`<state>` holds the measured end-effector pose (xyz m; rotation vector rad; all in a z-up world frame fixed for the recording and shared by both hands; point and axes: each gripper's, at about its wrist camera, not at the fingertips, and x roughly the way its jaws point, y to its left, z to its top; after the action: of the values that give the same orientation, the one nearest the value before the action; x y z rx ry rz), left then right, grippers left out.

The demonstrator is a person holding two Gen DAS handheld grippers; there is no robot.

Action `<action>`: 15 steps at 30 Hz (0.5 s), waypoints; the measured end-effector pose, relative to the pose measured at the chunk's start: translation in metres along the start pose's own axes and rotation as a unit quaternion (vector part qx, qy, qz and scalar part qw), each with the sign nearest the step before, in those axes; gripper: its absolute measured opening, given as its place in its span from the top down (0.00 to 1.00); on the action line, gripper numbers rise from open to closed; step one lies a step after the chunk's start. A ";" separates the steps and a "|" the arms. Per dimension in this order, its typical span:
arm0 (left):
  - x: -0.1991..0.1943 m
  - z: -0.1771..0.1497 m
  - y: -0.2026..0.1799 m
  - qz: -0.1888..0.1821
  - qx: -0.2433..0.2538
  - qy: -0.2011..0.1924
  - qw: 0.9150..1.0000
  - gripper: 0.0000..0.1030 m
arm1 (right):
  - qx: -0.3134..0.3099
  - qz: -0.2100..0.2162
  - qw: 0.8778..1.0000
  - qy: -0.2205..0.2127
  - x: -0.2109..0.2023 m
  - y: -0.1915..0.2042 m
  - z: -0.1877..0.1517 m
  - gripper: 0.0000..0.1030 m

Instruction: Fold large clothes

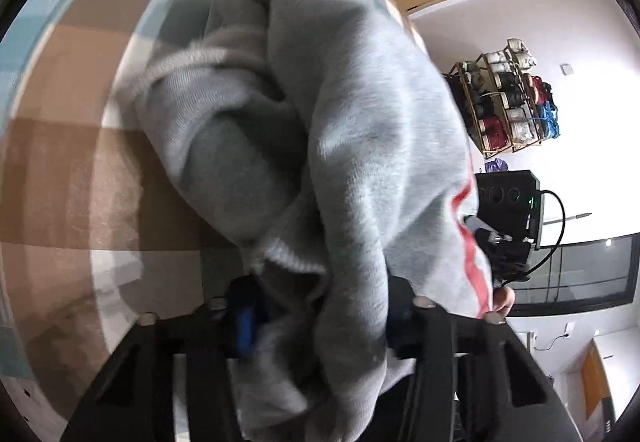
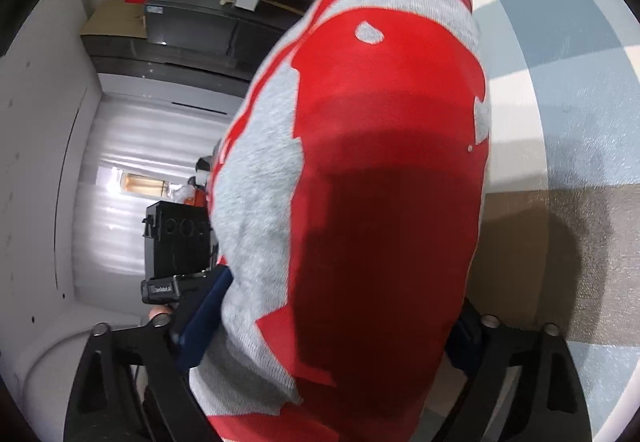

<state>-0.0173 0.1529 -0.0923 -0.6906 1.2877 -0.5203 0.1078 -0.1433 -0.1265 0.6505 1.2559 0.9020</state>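
Note:
A grey sweatshirt with a large red print is bunched up above a checked carpet. My left gripper is shut on a thick fold of its grey cloth, which fills the gap between the blue pad and the other finger. In the right wrist view the printed side of the sweatshirt bulges between the fingers of my right gripper. It spans the wide gap from pad to pad, and the blue pad lies against it. Each view shows the other gripper at the cloth's edge.
The brown, blue and white checked carpet lies under the garment. A rack of yarn spools stands by a white wall. Dark cabinets with cardboard boxes line the far side. A hand shows below the other gripper.

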 end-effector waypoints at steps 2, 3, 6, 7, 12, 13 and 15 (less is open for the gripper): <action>0.004 -0.001 -0.006 0.011 0.008 -0.004 1.000 0.65 | -0.014 -0.005 1.000 -0.008 0.005 0.012 -0.002 0.19; 0.004 -0.001 -0.005 0.015 0.009 -0.005 1.000 0.66 | -0.019 -0.004 1.000 -0.013 0.004 0.016 -0.003 0.21; 0.012 0.005 -0.015 0.023 0.014 -0.005 1.000 0.67 | -0.025 -0.001 0.999 -0.024 0.002 0.018 -0.006 0.24; 0.013 0.006 -0.018 0.022 0.016 -0.006 1.000 0.67 | -0.025 0.002 0.999 -0.027 0.002 0.020 -0.006 0.24; 0.005 0.005 -0.020 0.019 0.031 -0.015 0.999 0.67 | -0.044 0.012 0.998 -0.034 0.001 0.031 -0.007 0.25; 0.007 0.006 -0.024 0.021 0.033 -0.016 0.999 0.67 | -0.049 0.011 0.998 -0.035 0.000 0.030 -0.008 0.25; 0.006 0.006 -0.023 0.026 0.035 -0.017 0.999 0.67 | -0.058 0.011 0.998 -0.035 0.004 0.035 -0.007 0.25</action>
<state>-0.0092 0.1339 -0.0785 -0.6052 1.2459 -0.5069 0.0935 -0.1225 -0.1011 0.6002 1.1272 0.9544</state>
